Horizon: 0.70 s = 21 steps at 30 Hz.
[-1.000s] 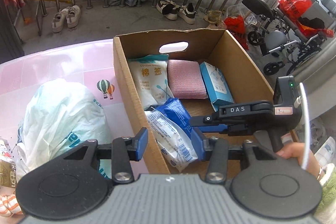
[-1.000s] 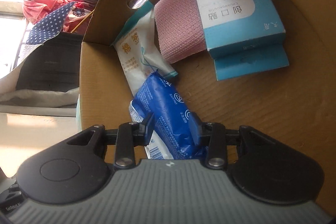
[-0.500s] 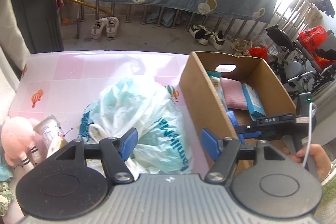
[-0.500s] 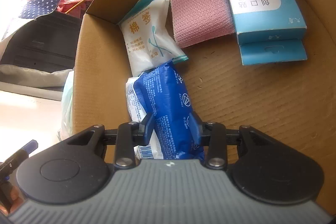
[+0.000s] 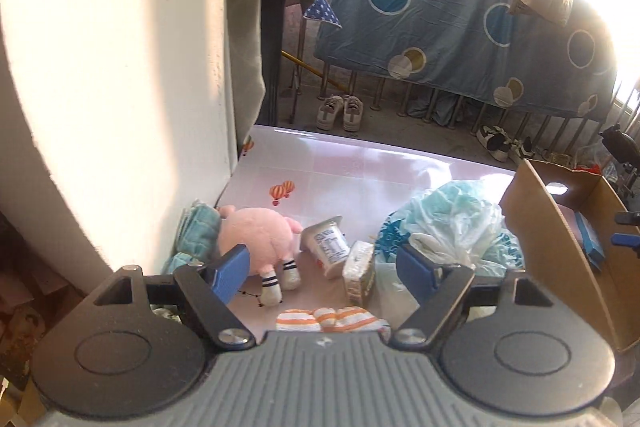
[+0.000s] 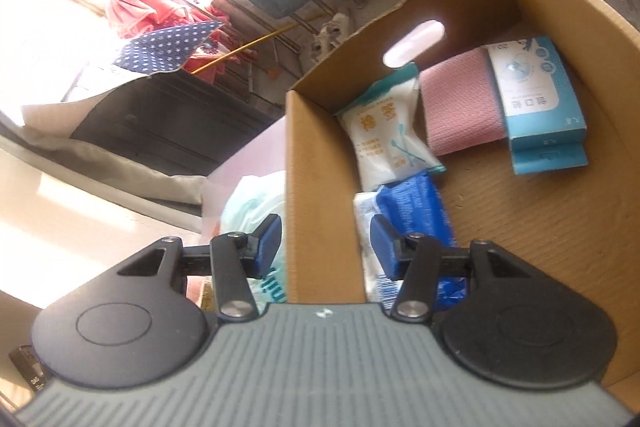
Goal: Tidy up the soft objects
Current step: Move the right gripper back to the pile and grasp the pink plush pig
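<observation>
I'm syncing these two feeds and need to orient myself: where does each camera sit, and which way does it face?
Left wrist: sits on the left gripper, looking forward over the pink table at a pink plush toy; its own open blue fingers show.
Right wrist: sits on the right gripper, looking down into the cardboard box at a blue packet; its open fingers straddle the box wall.
Shared: the cardboard box and the white plastic bag.
</observation>
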### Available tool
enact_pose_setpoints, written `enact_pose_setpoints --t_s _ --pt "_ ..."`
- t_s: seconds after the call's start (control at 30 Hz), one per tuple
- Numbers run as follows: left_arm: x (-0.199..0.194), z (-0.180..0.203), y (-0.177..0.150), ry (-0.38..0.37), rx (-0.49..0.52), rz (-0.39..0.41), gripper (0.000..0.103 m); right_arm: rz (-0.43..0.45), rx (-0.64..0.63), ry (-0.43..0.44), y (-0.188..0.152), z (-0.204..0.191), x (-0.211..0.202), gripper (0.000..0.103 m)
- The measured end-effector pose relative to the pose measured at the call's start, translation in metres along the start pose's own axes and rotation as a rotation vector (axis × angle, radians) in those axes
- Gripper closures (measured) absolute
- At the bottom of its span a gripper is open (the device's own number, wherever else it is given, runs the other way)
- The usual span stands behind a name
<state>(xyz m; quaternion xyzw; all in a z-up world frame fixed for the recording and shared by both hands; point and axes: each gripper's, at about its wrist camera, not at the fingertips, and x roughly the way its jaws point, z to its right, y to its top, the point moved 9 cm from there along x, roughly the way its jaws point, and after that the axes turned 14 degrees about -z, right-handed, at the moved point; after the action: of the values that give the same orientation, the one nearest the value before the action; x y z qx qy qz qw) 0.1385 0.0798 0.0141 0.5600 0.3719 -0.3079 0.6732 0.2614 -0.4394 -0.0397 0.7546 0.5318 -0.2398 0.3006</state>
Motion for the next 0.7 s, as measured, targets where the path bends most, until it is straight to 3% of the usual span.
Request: enact_pose_setpoints --t_s 0.23,0.5,0.7 --pt "-0.005 -0.051 -0.035 0.084 -0.097 0.047 0.022 -0.097 -0.124 0.118 -0.025 -0.090 0.047 0.052" --pt "0.010 -0.074 -0.063 0.207 -0.084 0.072 0.027 -0.296 -0.213 0.258 -0.070 -0.185 0.141 0.050" --pt "0.028 -0.079 -0.067 0.156 -0.091 0.057 0.029 -0.417 -0.267 0.286 -0.104 -0.238 0.207 0.047"
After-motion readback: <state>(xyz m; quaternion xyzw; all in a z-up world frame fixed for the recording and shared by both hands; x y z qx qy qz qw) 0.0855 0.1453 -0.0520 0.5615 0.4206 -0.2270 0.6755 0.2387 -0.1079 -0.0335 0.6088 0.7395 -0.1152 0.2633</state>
